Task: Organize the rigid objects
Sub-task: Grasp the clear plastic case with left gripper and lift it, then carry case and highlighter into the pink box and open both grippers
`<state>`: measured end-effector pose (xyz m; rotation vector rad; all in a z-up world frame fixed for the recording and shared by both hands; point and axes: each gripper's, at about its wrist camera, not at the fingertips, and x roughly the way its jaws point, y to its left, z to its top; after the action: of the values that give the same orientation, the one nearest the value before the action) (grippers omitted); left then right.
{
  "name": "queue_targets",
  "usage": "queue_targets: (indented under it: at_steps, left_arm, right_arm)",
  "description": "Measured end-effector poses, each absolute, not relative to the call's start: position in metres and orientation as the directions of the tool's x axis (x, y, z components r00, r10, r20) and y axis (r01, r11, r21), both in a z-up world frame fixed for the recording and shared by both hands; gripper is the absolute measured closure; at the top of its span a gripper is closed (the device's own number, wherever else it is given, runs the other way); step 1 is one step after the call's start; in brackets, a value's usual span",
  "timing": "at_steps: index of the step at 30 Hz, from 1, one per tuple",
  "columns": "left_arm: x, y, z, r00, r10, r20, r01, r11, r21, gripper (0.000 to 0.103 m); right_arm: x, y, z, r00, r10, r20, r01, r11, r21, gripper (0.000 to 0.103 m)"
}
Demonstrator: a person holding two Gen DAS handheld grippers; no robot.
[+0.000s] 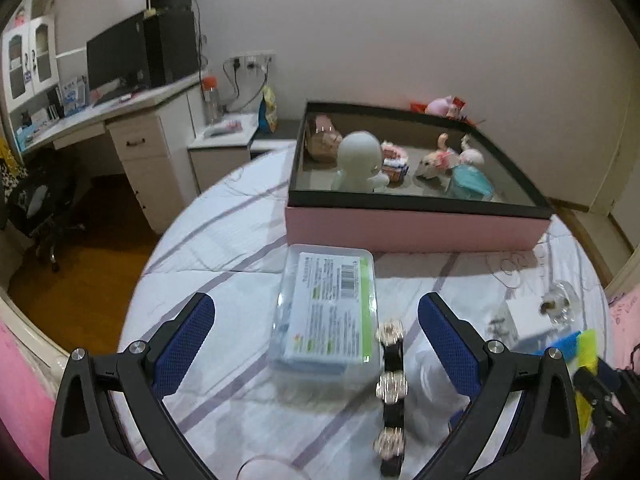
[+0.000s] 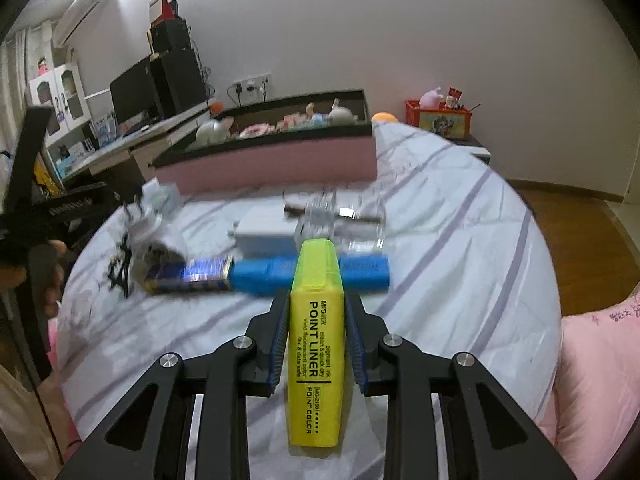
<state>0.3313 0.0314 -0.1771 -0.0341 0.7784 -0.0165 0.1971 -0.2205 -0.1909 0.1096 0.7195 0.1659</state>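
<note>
Yellow highlighter [image 2: 317, 344]: light, stiff, smooth plastic, clamped by its flat sides in the right claw [image 2: 317, 334] above the bed [image 2: 460, 240]. Left claw [image 1: 316, 334] stands apart, empty, over a clear plastic box [image 1: 326, 312].

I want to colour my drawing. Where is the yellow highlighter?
The right gripper is shut on the yellow highlighter, cap forward, in front of the blue marker on the striped sheet.

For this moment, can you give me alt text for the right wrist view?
The right gripper is shut on a yellow highlighter, cap pointing forward, above a striped bed sheet. Just ahead lie a blue marker, a white charger and a clear plastic piece, with a pink storage box of toys behind.
</note>
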Motion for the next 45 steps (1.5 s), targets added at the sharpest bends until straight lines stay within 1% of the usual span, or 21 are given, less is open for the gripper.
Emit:
queue_targets:
  at_steps: [2,6,10,11,12,13,15,18,23,24,25,26,28,31,33,45]
  left_arm:
    - [0.344,0.029,-0.183,0.69,-0.032,-0.724,0.007,0.999,-0.038,0.0]
    - [0.364,0.027,-0.193,0.656,0.004,-0.755,-0.008,1.0,-0.002,0.001]
    - [0.378,0.031,-0.201,0.626,-0.08,-0.776,0.023,0.996,-0.083,0.007]
    - [0.379,0.031,-0.201,0.623,-0.091,-0.777,0.031,0.995,-0.092,0.01]
    - [0.382,0.03,-0.201,0.618,-0.108,-0.779,0.042,0.994,-0.105,0.019]
    - [0.385,0.031,-0.201,0.603,-0.142,-0.785,0.059,0.989,-0.134,0.03]
    - [0.386,0.032,-0.198,0.598,-0.142,-0.789,0.063,0.989,-0.13,0.038]
    - [0.386,0.034,-0.194,0.603,-0.09,-0.792,0.046,0.996,-0.078,0.039]
    - [0.388,0.028,-0.211,0.551,0.008,-0.834,0.05,0.998,0.043,0.034]
    - [0.386,0.029,-0.212,0.56,0.011,-0.828,0.048,0.998,0.046,0.037]
    - [0.384,0.031,-0.211,0.572,-0.005,-0.821,0.043,0.999,0.024,0.04]
    - [0.382,0.034,-0.209,0.58,-0.018,-0.815,0.035,0.999,0.003,0.04]
    - [0.374,0.039,-0.199,0.632,-0.035,-0.775,0.025,0.999,-0.024,0.04]
    - [0.365,0.04,-0.182,0.674,-0.054,-0.737,0.032,0.999,-0.043,0.04]
    - [0.361,0.04,-0.171,0.683,-0.066,-0.727,0.048,0.998,-0.045,0.04]
    - [0.305,-0.001,-0.09,0.8,-0.168,-0.575,0.176,0.983,-0.042,0.04]
  right_arm:
    - [0.201,-0.222,-0.185,0.749,0.188,-0.636,-0.114,0.981,0.155,0.076]
    - [0.211,-0.226,-0.171,0.764,0.196,-0.615,-0.125,0.98,0.156,0.076]
    - [0.226,-0.226,-0.165,0.765,0.211,-0.609,-0.141,0.977,0.161,0.076]
    - [0.23,-0.225,-0.164,0.763,0.219,-0.609,-0.149,0.975,0.164,0.076]
    - [0.234,-0.224,-0.162,0.762,0.231,-0.605,-0.157,0.972,0.173,0.076]
    - [0.237,-0.223,-0.161,0.76,0.237,-0.605,-0.163,0.971,0.176,0.076]
    - [0.244,-0.219,-0.159,0.757,0.248,-0.605,-0.178,0.968,0.175,0.076]
    - [0.25,-0.214,-0.152,0.755,0.266,-0.599,-0.2,0.964,0.176,0.076]
    - [0.255,-0.208,-0.146,0.754,0.292,-0.589,-0.229,0.956,0.181,0.076]
    - [0.255,-0.207,-0.145,0.754,0.295,-0.586,-0.233,0.955,0.181,0.076]
    - [0.255,-0.207,-0.146,0.753,0.299,-0.586,-0.235,0.954,0.184,0.076]
    - [0.256,-0.206,-0.146,0.752,0.302,-0.586,-0.236,0.953,0.188,0.076]
    - [0.256,-0.205,-0.146,0.75,0.301,-0.589,-0.238,0.954,0.185,0.076]
    - [0.257,-0.203,-0.144,0.751,0.303,-0.586,-0.241,0.953,0.184,0.076]
    - [0.257,-0.201,-0.141,0.755,0.3,-0.582,-0.24,0.954,0.181,0.076]
    - [0.255,-0.177,-0.104,0.804,0.303,-0.512,-0.272,0.953,0.136,0.075]
